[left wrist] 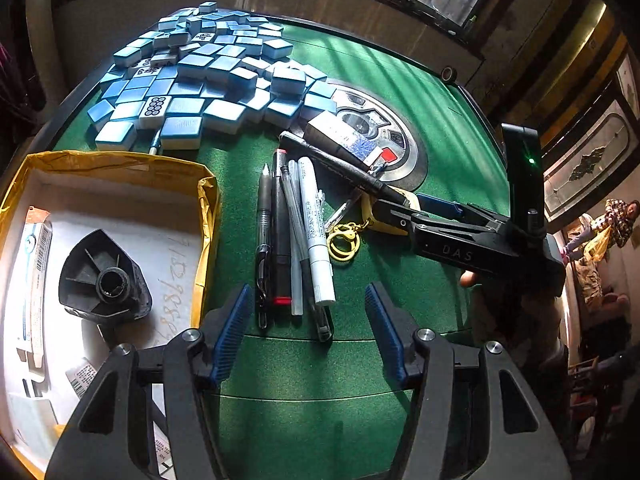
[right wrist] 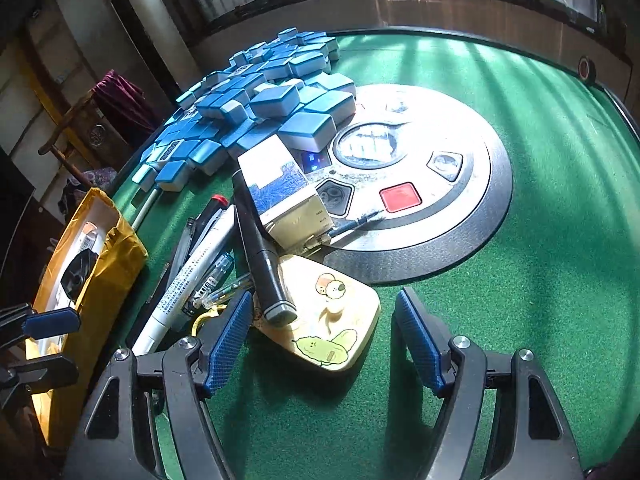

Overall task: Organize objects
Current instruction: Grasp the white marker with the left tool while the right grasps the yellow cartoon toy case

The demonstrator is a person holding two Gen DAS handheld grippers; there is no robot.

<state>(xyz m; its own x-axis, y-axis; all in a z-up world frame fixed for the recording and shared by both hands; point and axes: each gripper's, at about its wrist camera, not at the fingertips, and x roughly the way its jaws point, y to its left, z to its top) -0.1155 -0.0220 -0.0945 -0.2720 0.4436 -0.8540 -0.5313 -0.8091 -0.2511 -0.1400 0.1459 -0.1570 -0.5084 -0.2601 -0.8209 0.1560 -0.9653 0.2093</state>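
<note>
A bunch of pens and markers (left wrist: 294, 236) lies on the green felt table (left wrist: 312, 368), also in the right wrist view (right wrist: 188, 276). A yellow cartoon card (right wrist: 332, 320) with a key ring (left wrist: 344, 242) lies beside them, under a black marker (right wrist: 260, 252). My left gripper (left wrist: 308, 324) is open, its fingers astride the near pen ends. My right gripper (right wrist: 324, 336) is open, its fingers either side of the yellow card; it also shows in the left wrist view (left wrist: 404, 210). A yellow-edged box (left wrist: 120, 208) holds a black plastic part (left wrist: 104, 280).
A heap of blue mahjong tiles (left wrist: 200, 80) covers the far left of the table. A small white and blue carton (right wrist: 280, 188) rests by the round control panel (right wrist: 420, 184) with a red button. A person stands far right (left wrist: 620, 220).
</note>
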